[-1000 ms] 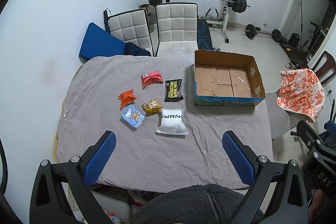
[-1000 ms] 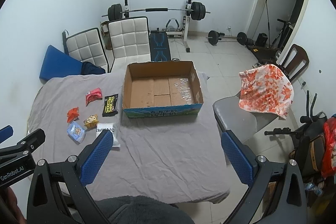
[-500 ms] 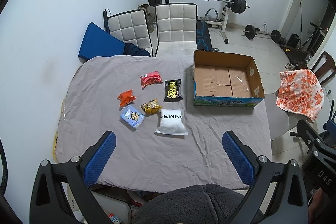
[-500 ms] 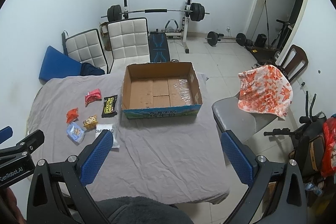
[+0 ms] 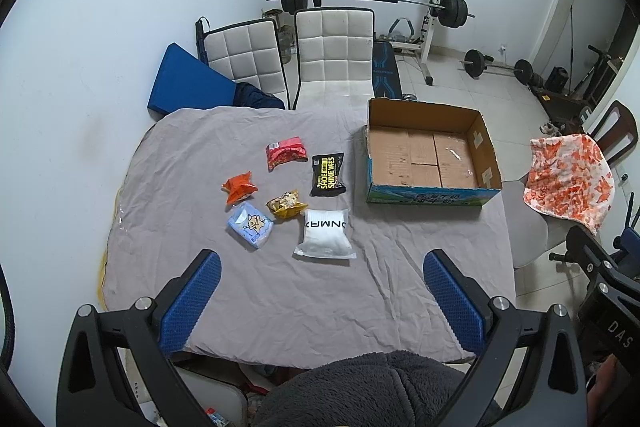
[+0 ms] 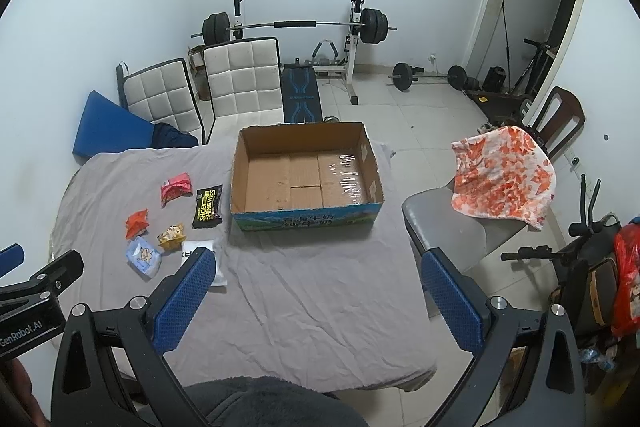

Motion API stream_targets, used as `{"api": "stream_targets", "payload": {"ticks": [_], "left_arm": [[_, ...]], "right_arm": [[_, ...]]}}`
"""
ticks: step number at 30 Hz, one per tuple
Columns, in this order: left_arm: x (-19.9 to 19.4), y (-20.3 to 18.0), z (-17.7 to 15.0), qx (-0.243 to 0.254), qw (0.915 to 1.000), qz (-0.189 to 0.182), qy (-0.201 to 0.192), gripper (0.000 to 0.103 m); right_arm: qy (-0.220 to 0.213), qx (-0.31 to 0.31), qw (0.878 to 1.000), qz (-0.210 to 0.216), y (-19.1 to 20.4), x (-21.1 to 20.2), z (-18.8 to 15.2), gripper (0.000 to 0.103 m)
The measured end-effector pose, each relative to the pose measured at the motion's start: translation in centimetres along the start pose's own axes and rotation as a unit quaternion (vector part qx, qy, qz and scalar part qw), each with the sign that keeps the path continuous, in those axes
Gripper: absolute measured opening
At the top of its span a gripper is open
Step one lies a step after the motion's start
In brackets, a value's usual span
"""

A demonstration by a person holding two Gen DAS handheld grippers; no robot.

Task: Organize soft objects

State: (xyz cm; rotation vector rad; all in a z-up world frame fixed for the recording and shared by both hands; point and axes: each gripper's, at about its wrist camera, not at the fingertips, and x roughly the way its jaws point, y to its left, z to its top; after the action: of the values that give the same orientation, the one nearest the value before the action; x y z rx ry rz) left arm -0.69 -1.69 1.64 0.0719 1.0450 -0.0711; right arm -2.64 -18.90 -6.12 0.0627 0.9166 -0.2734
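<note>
Presently both tongs stand spread wide above the near edge of the grey cloth-covered table, each holding nothing. The left gripper has its blue ribbed pads apart; so has the right gripper.

Six soft packets lie loose on the cloth, all outside the open brown cardboard box with blue printed sides. From the black packet, the red crinkled packet lies at ten o'clock, the small yellow packet at seven o'clock, the white flat pouch at six o'clock and the box at three o'clock. The orange packet lies just above the pale blue packet with a cartoon figure.

Only the left wrist view shows the white pouch whole; in the right wrist view a pad covers part of it. Only the right wrist view shows the doorway and a red bag at three o'clock.

Legible writing: "SHOE SHINE WIPES" on the black packet. The white pouch carries dark letters, upside down and not clearly read. The box lettering is too small. "GenRobot.AI" shows on the left gripper body in the right wrist view.
</note>
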Motion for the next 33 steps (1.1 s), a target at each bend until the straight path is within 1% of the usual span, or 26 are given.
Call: {"api": "stream_targets", "payload": {"ticks": [19,33], "left_arm": [[-0.59,0.34,-0.39,-0.009,0.9998,-0.008,-0.015,0.103],[-0.32,0.26,-0.27,-0.008,0.9999,-0.009,-0.01,0.103]], "right_arm": [[-0.013,-0.002,1.0,-0.005,0.12,-0.43,0.09,0.103],[-0.013,-0.001,1.0,-0.005,0.03,-0.44,-0.02,0.103]]}}
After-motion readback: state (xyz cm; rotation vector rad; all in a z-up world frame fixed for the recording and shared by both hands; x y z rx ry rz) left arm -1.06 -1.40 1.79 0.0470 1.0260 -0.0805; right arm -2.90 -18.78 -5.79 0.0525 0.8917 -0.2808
